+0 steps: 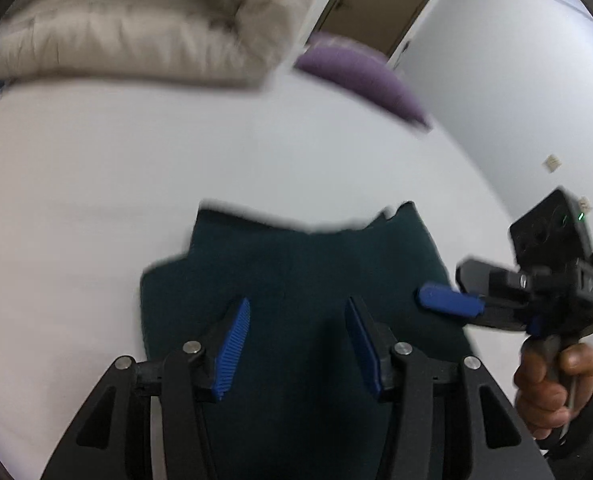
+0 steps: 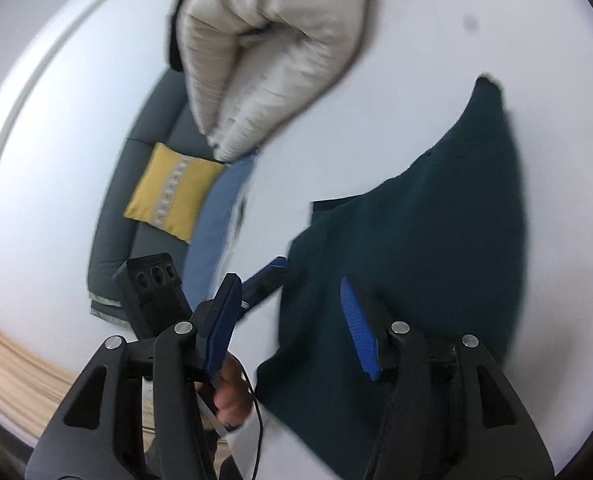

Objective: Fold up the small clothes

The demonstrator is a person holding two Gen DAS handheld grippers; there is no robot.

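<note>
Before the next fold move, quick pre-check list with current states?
1. Left gripper fingers open, nothing between them: ok.
2. Right gripper fingers open, empty: ok.
3. Dark green garment lies on the white surface, clear of the beige duvet: ok.
4. Garment flat, edges aligned: cannot tell, blurred.
5. Both grippers apart from each other: ok.
</note>
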